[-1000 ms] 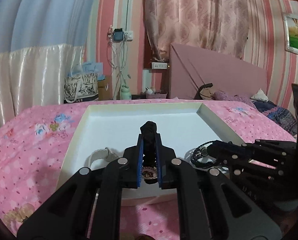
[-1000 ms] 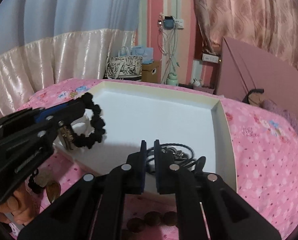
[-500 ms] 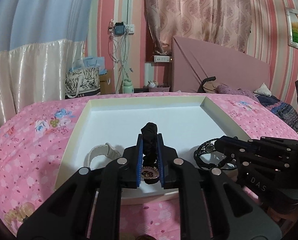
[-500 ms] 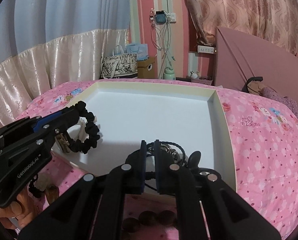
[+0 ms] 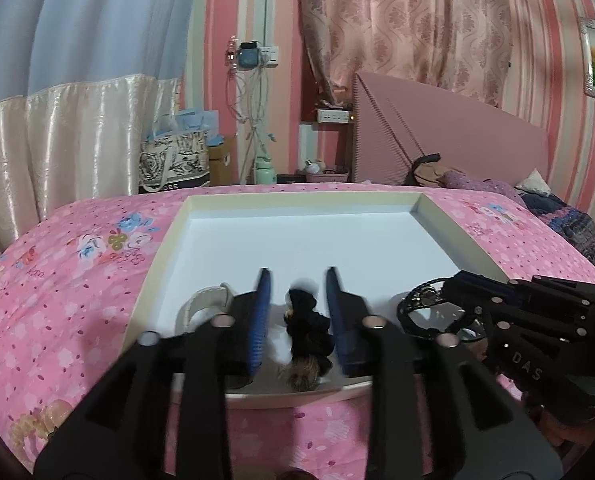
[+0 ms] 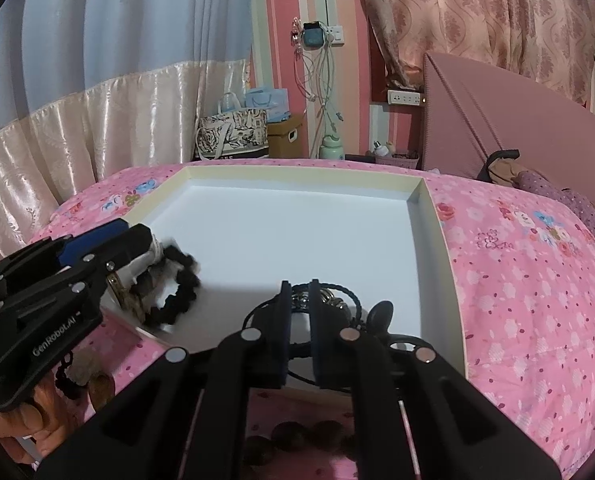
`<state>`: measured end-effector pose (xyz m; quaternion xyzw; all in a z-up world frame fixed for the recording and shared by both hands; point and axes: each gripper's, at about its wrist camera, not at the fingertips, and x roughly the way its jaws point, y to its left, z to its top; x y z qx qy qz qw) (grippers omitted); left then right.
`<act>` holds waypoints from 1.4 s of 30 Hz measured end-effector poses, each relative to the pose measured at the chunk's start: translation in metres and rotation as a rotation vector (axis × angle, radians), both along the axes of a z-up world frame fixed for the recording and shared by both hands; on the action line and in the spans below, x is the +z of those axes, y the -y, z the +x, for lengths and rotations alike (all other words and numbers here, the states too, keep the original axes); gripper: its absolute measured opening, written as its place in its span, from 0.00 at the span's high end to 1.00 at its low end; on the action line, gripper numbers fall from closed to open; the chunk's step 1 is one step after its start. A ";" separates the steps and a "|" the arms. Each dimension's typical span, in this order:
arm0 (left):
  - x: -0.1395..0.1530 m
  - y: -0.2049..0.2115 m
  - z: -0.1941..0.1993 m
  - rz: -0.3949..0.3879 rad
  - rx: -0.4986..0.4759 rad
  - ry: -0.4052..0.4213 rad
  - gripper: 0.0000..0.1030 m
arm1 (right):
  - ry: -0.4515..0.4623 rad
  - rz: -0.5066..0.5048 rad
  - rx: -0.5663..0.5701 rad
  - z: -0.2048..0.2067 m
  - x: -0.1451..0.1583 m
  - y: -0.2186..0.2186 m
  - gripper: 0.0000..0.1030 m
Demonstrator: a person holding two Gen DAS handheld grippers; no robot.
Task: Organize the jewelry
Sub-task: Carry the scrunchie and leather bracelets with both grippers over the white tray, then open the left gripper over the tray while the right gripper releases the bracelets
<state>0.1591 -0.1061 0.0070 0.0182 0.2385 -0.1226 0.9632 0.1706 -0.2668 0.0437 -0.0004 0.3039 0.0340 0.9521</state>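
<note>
Lying inside shallow white tray (image 5: 165,240) on pink bedding, near its front edge: black beaded bracelet (image 5: 308,322) with brownish tuft, blurred, sitting between parted pads; pale cream band (image 5: 203,300) resting just left of it; dark corded necklace (image 6: 337,300) with metal rings lying coiled toward front right.

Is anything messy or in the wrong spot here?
Mostly tidy, but some brown beads lie on the pink bedspread just outside the white tray, not in it. Inside, the black beaded bracelet sits blurred between the left gripper's opening jaws, which no longer press it.
</note>
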 end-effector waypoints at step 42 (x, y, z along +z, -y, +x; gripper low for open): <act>-0.001 -0.012 0.002 -0.042 0.038 -0.009 0.21 | 0.031 0.002 -0.028 -0.001 0.001 0.000 0.49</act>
